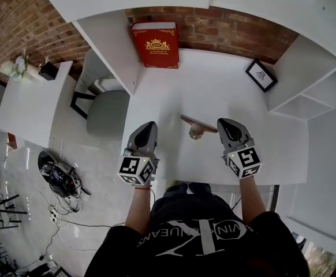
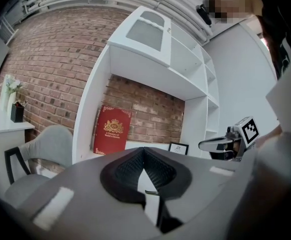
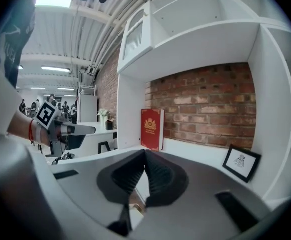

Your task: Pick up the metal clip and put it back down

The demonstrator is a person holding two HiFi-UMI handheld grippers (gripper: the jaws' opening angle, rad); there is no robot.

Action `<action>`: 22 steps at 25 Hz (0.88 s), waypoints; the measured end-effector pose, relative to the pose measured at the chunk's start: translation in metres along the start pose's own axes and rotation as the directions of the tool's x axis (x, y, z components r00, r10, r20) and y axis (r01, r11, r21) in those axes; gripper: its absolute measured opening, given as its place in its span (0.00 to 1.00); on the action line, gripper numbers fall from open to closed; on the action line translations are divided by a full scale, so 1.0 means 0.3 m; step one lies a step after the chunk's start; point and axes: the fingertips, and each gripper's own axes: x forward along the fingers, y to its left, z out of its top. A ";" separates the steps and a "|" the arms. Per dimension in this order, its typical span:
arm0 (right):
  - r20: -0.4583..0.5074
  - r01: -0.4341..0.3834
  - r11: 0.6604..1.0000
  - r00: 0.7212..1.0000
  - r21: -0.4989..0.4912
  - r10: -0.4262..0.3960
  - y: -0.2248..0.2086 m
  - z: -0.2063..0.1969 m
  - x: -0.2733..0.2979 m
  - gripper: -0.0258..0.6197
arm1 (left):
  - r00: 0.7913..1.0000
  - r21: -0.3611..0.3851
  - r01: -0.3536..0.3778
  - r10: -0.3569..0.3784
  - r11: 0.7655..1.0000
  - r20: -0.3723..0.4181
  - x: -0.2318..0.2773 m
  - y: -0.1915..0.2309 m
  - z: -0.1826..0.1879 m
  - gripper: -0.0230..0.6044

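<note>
The metal clip (image 1: 197,127), a brownish bar on a small base, lies on the white desk (image 1: 174,91) between my two grippers. My right gripper (image 1: 223,123) hangs just right of it, jaws shut with nothing between the pads. In the right gripper view the jaws (image 3: 144,156) meet at the tip, and a sliver of the clip (image 3: 135,207) shows below through the gap. My left gripper (image 1: 149,126) hovers left of the clip at the desk's left edge. Its pads (image 2: 143,153) are also together and empty. The right gripper (image 2: 220,145) appears in the left gripper view at the right.
A red book (image 1: 155,44) leans against the brick back wall. A small framed picture (image 1: 261,75) stands at the back right of the desk. White shelf walls rise on both sides. A grey chair (image 1: 105,111) and floor cables (image 1: 58,178) are to the left.
</note>
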 end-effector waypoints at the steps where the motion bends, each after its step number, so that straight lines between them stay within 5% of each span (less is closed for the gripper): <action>1: 0.009 0.004 1.000 1.000 0.002 -0.004 -0.006 0.013 -0.003 0.06 | 1.000 0.006 -0.001 0.001 1.000 0.009 0.002 0.000 0.013 0.05; 22: 0.186 0.047 0.993 0.980 0.104 -0.066 -0.100 0.201 -0.072 0.06 | 0.994 0.048 0.033 -0.038 0.998 0.102 0.051 -0.038 0.164 0.05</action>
